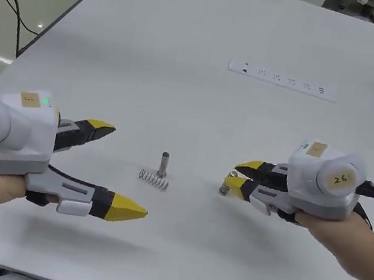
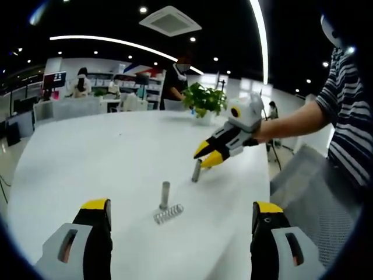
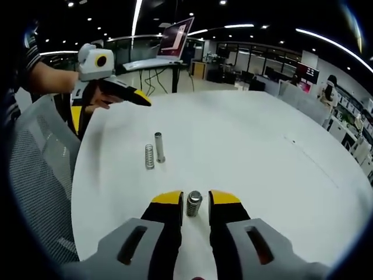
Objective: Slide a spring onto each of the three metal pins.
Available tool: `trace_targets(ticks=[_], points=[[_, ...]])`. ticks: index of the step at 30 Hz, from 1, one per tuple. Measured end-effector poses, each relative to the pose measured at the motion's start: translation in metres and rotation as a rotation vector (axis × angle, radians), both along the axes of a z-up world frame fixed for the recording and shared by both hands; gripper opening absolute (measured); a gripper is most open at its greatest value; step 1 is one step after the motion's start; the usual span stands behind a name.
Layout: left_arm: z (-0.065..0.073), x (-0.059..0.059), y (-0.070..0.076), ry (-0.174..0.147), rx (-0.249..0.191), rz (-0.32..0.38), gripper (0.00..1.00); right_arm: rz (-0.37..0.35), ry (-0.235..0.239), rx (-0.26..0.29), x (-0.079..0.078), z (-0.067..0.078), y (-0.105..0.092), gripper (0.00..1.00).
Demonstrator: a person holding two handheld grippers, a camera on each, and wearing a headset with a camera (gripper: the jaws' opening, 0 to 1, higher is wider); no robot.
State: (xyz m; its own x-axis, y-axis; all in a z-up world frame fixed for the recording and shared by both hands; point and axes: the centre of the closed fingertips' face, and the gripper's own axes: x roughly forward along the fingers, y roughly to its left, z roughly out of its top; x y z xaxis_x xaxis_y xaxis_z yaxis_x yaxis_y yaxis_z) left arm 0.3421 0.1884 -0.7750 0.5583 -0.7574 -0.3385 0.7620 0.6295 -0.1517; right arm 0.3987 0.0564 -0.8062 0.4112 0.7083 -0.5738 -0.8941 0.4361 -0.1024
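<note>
A bare metal pin [image 1: 163,163] stands upright mid-table with a loose spring [image 1: 153,179] lying at its foot; both also appear in the left gripper view, pin [image 2: 165,194] and spring [image 2: 168,214]. A second short pin wearing a spring [image 3: 193,203] stands between the fingers of my right gripper [image 3: 196,199], with small gaps on both sides. In the head view that pin [image 1: 225,187] sits at the right gripper's [image 1: 235,177] tips. My left gripper [image 1: 117,168] hovers wide open to the left of the bare pin, holding nothing.
A white power strip [image 1: 282,79] lies far back on the white table [image 1: 185,56]. The table's left edge runs diagonally, with a black cable [image 1: 14,8] beyond it. A mesh chair [image 3: 35,175] and the person's striped sleeve [image 2: 347,99] flank the work.
</note>
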Motion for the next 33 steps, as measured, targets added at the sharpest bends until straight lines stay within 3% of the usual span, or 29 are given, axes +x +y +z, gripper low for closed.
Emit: trace_targets(ticks=[10,15,33], points=[[0.004,0.003,0.002,-0.001,-0.007,0.008,0.98,-0.056,0.006,0.105,-0.007,0.027,-0.013,0.15],[0.004,0.003,0.001,-0.001,-0.010,0.009,0.98,-0.068,0.007,0.124,-0.018,0.034,-0.025,0.16],[0.004,0.001,-0.003,0.008,-0.014,0.004,0.98,-0.072,0.092,0.088,-0.048,0.004,-0.046,0.16]])
